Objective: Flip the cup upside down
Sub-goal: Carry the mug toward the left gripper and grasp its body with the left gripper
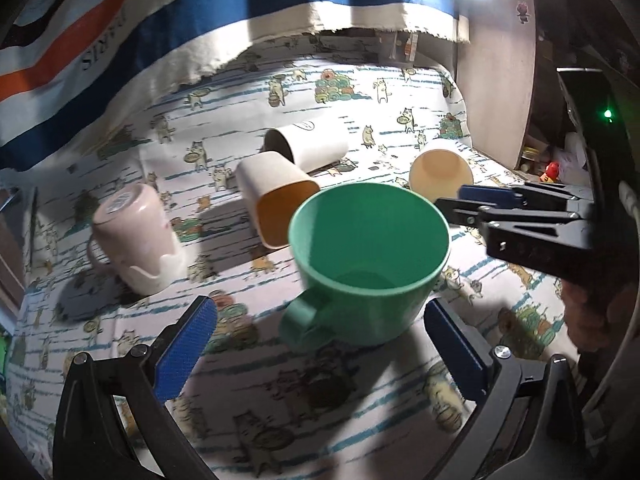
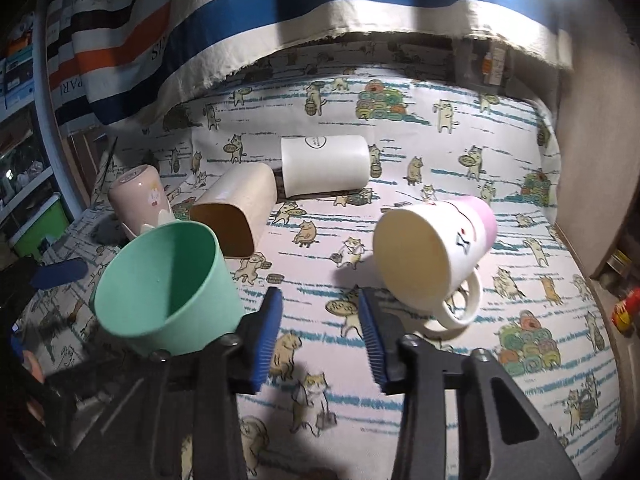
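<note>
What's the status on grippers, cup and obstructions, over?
Left gripper open, flanking green cup, no contact. Right gripper open, empty. Green cup upright, not flipped. Beige cup on its side close behind.

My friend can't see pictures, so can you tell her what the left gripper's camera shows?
A green cup, open side up, sits on a cat-print tablecloth between the open jaws of the left gripper. Behind it a pink mug stands upside down, and three pale cups lie tipped over.
</note>
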Motion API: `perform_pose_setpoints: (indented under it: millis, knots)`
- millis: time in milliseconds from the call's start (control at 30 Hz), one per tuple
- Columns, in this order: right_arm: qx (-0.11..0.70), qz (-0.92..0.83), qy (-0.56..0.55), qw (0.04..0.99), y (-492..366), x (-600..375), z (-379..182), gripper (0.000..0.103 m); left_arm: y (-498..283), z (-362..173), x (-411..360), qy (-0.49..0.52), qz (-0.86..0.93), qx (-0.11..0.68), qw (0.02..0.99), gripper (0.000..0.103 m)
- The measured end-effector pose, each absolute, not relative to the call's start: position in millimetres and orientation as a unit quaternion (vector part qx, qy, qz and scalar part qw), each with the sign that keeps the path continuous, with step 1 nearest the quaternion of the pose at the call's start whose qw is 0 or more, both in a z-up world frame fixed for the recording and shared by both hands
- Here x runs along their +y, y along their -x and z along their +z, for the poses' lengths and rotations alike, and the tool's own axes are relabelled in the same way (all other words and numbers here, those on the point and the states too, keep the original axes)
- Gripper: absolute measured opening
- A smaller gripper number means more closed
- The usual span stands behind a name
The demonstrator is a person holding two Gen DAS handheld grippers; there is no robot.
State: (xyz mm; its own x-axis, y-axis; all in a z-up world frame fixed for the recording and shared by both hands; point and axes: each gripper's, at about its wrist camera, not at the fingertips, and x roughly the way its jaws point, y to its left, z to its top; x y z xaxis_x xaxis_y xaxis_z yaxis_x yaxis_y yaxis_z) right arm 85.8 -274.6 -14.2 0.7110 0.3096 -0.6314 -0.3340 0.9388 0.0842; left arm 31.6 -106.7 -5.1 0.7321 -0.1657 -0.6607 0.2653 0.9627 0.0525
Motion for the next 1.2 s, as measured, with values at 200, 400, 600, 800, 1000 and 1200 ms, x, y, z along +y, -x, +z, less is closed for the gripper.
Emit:
perform_pose_setpoints:
  millis: [200, 400, 600, 800, 1000, 1200]
  knots:
    - [0.34, 0.188, 0.016, 0.921, -85, -283, -18, 0.037, -44, -10, -119, -0.071, -0.132, 0.355, 0.923, 0.103]
    - [0.346, 0.181, 0.006, 0.921, -81, -299, -20, 0.037, -60, -25, -122, -0.055, -0.142, 0.386, 0.91, 0.103]
    - [0.337, 0.179, 0.003, 0.924, -77, -305, -15, 0.037, -69, -42, -126, -0.053, -0.153, 0.411, 0.897, 0.103]
    - [0.335, 0.179, -0.004, 0.925, -77, -305, -14, 0.037, -76, -51, -127, -0.049, -0.148, 0.423, 0.892, 0.103]
    - [0.336, 0.176, -0.009, 0.925, -79, -305, -16, 0.037, -74, -51, -128, -0.034, -0.168, 0.432, 0.885, 0.082]
    - [0.327, 0.171, -0.003, 0.929, -77, -307, -12, 0.037, -63, -44, -130, -0.06, -0.157, 0.406, 0.898, 0.082]
